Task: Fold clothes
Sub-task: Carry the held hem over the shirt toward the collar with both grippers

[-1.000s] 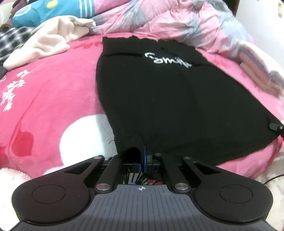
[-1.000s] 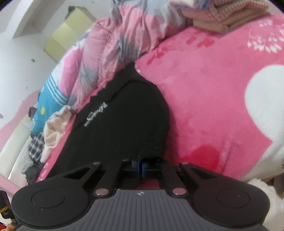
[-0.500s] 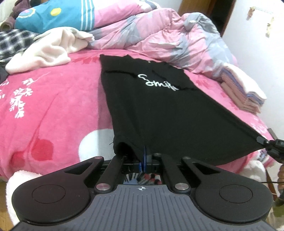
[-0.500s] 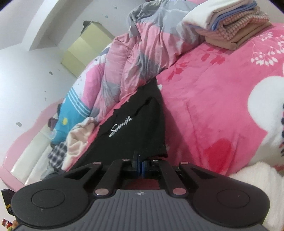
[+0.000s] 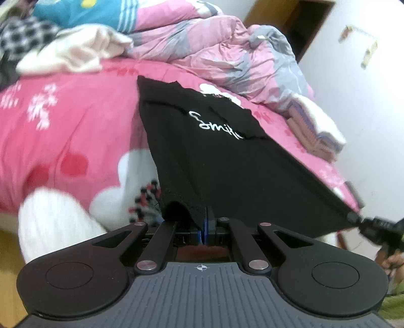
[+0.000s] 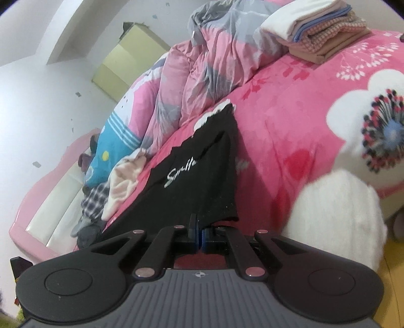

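While my left gripper pinches one bottom corner of a black T-shirt and my right gripper is clamped on the other, the hem hangs taut between them off the near edge of the bed. White script lettering shows on the shirt's chest, which lies flat on the pink flowered blanket with the collar end farthest from me.

Nothing lies on the shirt or blocks it. A crumpled cream garment sits well apart to the left in the left wrist view, next to a black-and-white checked cloth. A rumpled pink-and-grey quilt is heaped along the far side, with a blue striped pillow beyond it. A stack of folded clothes rests on the blanket to the right of the shirt, clear of it. Fluffy white fabric fills the space beside the bed's near edge.

White walls, a wooden door frame and a pink headboard close in the room.

Compared with a second ago, both grippers have pulled back and risen; the shirt's lower half has lifted off the blanket and stretched into a tight sheet, and a white blanket flower now shows past the collar.
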`<state>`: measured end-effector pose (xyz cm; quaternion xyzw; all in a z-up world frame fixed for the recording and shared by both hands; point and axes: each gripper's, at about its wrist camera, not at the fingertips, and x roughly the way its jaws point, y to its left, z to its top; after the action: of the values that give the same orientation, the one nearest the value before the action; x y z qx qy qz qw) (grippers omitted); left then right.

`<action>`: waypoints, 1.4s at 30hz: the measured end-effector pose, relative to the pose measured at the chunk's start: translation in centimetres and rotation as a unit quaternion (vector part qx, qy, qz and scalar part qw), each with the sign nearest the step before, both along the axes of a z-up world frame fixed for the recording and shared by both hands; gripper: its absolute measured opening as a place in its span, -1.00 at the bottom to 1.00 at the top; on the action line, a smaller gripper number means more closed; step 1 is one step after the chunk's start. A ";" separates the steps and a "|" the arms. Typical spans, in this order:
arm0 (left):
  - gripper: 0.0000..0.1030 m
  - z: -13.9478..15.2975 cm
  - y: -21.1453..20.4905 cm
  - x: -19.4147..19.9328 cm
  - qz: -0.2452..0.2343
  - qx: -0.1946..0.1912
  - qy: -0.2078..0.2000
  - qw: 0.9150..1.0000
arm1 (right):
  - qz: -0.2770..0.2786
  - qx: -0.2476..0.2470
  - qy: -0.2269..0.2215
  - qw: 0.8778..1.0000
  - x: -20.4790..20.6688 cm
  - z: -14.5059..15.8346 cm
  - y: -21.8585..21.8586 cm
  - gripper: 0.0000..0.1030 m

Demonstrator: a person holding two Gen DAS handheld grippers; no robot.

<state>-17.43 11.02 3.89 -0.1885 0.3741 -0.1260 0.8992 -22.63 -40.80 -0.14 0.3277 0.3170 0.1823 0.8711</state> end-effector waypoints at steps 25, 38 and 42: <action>-1.00 3.0 3.6 13.3 0.038 -0.062 -0.084 0.994 | 0.020 0.072 -0.075 0.994 15.6 3.3 1.8 -0.98; -0.99 -1.6 5.5 30.8 0.083 -0.051 -0.039 0.995 | -0.006 0.046 -0.019 0.999 35.3 -1.2 4.3 -0.98; -0.99 -3.9 5.8 34.2 0.085 -0.049 -0.015 0.995 | -0.018 0.042 0.006 0.999 39.0 -3.7 4.5 -0.97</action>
<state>16.77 16.86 0.00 -0.2620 0.3367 -0.0698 0.9017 16.41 -36.27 -3.84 0.3705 0.3086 0.1780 0.8578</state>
